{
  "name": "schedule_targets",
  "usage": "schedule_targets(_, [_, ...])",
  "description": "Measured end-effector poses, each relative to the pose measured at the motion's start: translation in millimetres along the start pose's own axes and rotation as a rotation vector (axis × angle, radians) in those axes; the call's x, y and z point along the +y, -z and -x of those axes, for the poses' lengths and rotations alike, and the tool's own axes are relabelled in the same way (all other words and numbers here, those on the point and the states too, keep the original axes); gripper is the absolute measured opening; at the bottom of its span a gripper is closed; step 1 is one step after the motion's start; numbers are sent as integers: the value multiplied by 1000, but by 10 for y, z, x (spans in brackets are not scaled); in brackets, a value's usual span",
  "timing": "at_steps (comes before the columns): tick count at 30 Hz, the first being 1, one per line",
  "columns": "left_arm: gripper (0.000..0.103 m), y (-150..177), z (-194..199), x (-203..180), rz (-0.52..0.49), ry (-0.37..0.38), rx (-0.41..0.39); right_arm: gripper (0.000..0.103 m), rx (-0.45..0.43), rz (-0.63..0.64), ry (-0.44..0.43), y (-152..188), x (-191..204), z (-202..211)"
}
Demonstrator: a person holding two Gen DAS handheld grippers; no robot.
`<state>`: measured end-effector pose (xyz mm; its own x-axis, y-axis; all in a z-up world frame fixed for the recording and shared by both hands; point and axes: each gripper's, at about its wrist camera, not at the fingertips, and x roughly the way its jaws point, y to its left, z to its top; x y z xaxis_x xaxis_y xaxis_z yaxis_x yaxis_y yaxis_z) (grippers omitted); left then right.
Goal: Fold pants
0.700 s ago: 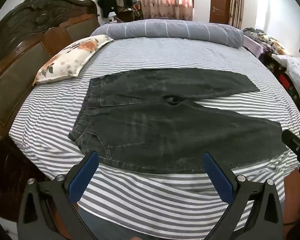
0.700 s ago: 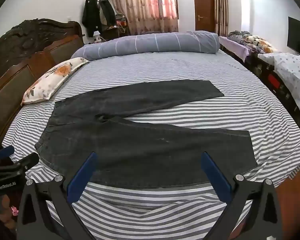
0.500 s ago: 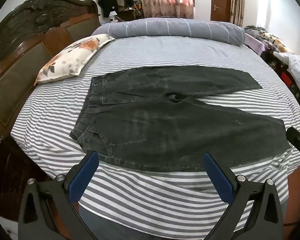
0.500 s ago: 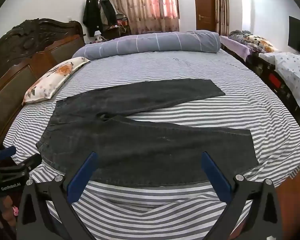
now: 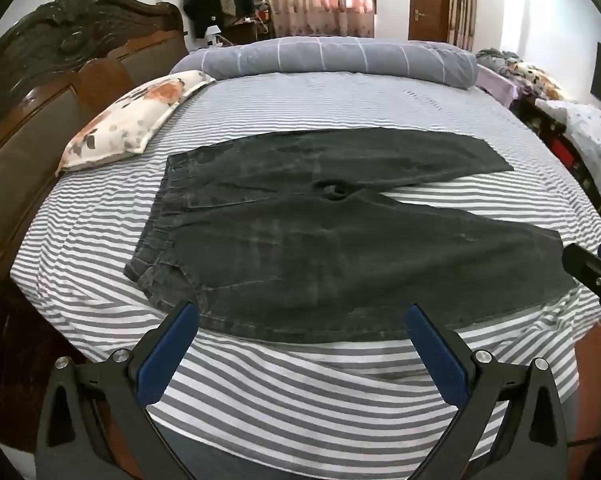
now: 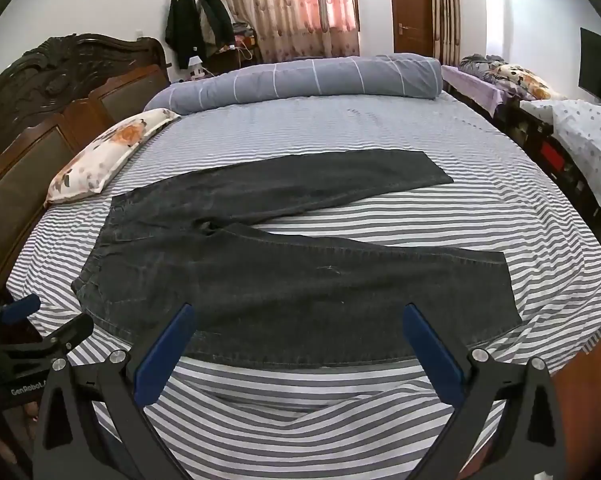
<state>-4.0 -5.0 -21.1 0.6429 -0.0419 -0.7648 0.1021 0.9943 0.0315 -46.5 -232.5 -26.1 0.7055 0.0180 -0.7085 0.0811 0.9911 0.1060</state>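
Note:
Dark grey denim pants (image 5: 340,256) lie flat on the striped bed, waistband to the left, legs spread apart to the right; they also show in the right wrist view (image 6: 292,280). My left gripper (image 5: 300,320) is open and empty, hovering over the near edge of the pants by the waist side. My right gripper (image 6: 296,320) is open and empty, over the near edge of the near leg. The right gripper shows at the right edge of the left wrist view (image 5: 592,272); the left gripper shows at the left edge of the right wrist view (image 6: 40,328).
The striped bed sheet (image 5: 320,384) drops off at the near edge. A floral pillow (image 5: 132,124) and a wooden headboard (image 5: 60,92) are at left. A rolled grey duvet (image 5: 332,60) lies along the far side. Furniture with bedding (image 6: 540,96) stands at right.
Both grippers have drawn back and risen slightly, so the pants sit a little farther away and lower in view. The pants have not moved. Both grippers stay open.

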Motion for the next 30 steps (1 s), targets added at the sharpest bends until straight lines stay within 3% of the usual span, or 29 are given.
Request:
schedule_targets(10, [103, 25, -87, -1, 1, 28, 31, 103, 2, -2, 5, 3, 2, -27])
schedule_targets(30, [103, 35, -71, -28, 2, -21, 39, 103, 3, 2, 30, 60, -33, -61])
